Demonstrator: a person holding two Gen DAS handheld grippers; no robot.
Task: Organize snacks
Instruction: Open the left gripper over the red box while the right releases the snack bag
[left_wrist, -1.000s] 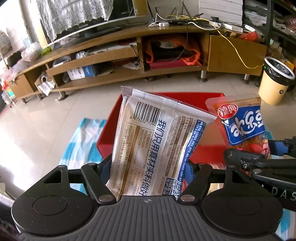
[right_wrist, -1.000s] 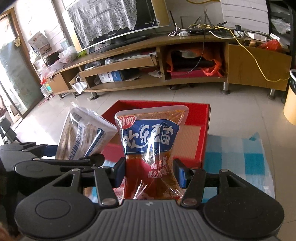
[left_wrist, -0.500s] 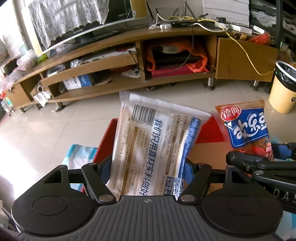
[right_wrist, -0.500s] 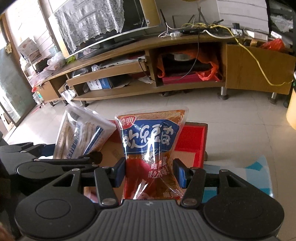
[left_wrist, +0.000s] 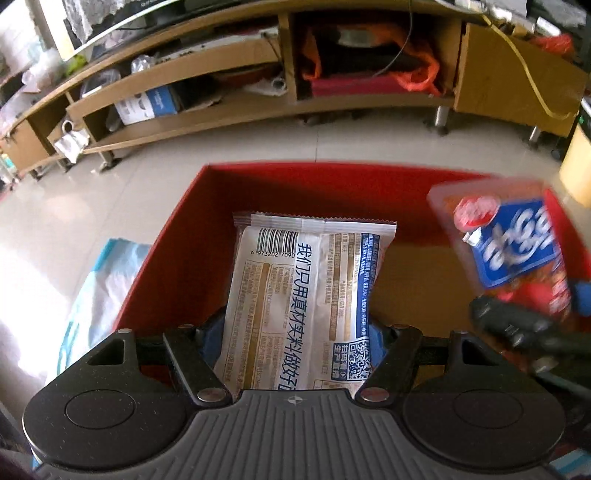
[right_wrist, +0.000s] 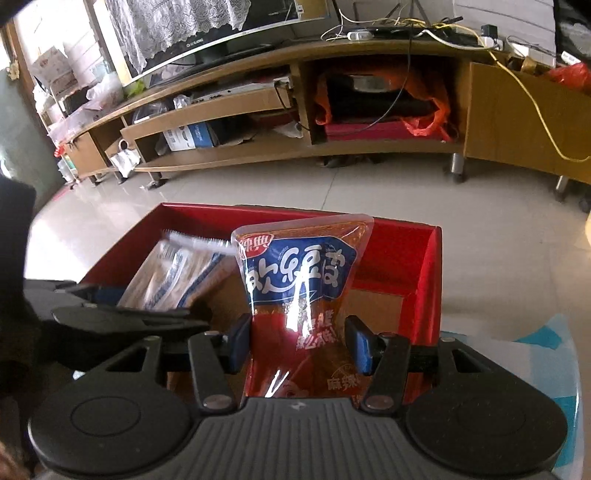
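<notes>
My left gripper (left_wrist: 295, 332) is shut on a white and blue snack packet (left_wrist: 306, 295) with a barcode, held over the open red box (left_wrist: 177, 251). My right gripper (right_wrist: 297, 341) is shut on a red and blue snack pouch (right_wrist: 299, 280), held upright over the same red box (right_wrist: 424, 258). The pouch (left_wrist: 513, 247) shows blurred at the right of the left wrist view. The white packet (right_wrist: 177, 277) and the left gripper show at the left of the right wrist view.
The red box has a brown cardboard floor (left_wrist: 417, 280). It stands on a blue and white checked cloth (right_wrist: 546, 354). A long wooden TV stand (right_wrist: 369, 147) runs across the back over a tiled floor. A yellow bin (left_wrist: 576, 170) stands at the right.
Both grippers have tipped downward over the red box, so the box's inside now fills the view. Both packets stay gripped.
</notes>
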